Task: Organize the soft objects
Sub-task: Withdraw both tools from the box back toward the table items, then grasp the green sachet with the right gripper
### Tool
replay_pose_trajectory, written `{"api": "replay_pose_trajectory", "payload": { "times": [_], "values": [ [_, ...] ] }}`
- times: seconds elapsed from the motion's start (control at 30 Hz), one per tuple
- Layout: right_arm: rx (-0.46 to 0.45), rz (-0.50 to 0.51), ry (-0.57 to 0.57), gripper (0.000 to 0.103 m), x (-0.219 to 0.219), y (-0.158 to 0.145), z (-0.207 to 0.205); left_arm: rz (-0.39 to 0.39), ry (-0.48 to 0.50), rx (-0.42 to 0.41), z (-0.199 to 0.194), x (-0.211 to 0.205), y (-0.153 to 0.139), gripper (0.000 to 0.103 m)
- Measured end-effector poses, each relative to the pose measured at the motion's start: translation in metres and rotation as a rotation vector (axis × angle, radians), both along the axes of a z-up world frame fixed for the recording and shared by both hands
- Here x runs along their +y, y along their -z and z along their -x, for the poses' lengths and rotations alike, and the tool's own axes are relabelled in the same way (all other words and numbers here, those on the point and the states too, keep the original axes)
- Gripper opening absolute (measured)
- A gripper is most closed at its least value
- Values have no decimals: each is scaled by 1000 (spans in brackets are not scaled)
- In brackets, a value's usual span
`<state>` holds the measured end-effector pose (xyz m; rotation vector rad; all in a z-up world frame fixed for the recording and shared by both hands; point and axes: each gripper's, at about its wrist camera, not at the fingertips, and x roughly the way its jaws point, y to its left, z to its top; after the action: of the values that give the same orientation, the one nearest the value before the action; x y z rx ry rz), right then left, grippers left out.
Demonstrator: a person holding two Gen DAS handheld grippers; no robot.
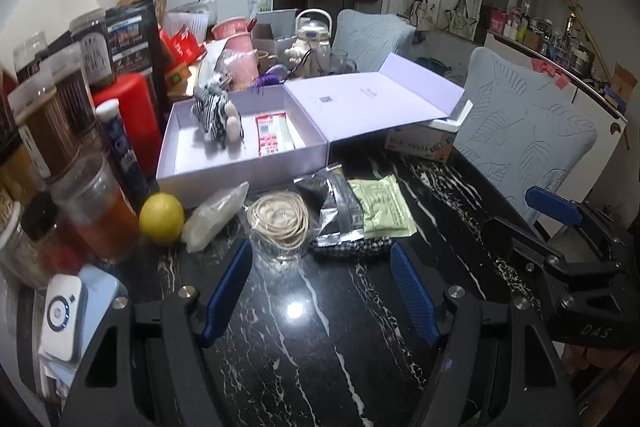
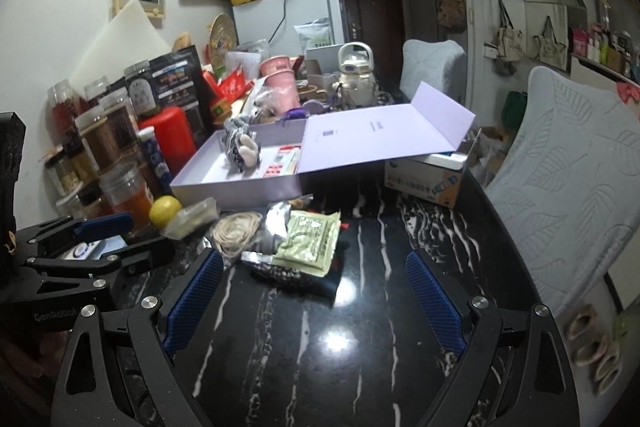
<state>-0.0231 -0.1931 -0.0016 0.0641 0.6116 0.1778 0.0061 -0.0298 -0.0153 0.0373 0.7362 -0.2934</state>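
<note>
Left tool (image 1: 320, 291): jaws apart, nothing between them; hovers over the black marble table (image 1: 304, 347)
Right tool (image 2: 316, 299): jaws wide apart, empty; same table, just right of the left tool
Soft things: pile straight ahead of both tools; coil of rubber bands in a clear bag (image 1: 278, 223) off the left tool's tips; silver packet (image 1: 340, 211) and green sachet (image 2: 310, 243) lying on a checked cloth (image 1: 348, 249) nearer the right tool
Box: lilac box (image 1: 240, 171) beyond the pile, lid hinged open to the right; plush toy (image 1: 218, 119) and a red-and-white pack (image 1: 272, 133) already inside
Step, my read: pick from the pile, drop in the box; most of it still out
How to do it: one item per tool; come in low, pinch the bag's loose edge or the sachet's edge, not the flat middle; lift clear of the box wall; keep off the lemon (image 1: 162, 219) and the jars (image 1: 60, 131) left of the left tool
Writing: "DAS" on the right tool's body; "GenRobot" on the left tool's; packet and jar labels too small to read
</note>
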Motion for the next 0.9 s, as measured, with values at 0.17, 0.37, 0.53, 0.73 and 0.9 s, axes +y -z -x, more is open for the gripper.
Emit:
{"api": "replay_pose_trajectory", "payload": {
  "times": [0.17,0.37,0.53,0.73,0.9],
  "values": [
    [24,9,-11,94,4,11,-13,8,2,28,-5,1,12,71],
    [74,-3,-41,92,10,27,-36,17,-32,45,-15,11,20,71],
    [111,-14,-55,90,16,38,-56,16,-40,50,-26,16,24,71],
    [152,-29,-71,90,20,50,-84,20,-59,75,-42,21,29,71],
    [189,-17,-71,90,22,66,-110,3,-71,88,-51,22,33,71]
  ]
}}
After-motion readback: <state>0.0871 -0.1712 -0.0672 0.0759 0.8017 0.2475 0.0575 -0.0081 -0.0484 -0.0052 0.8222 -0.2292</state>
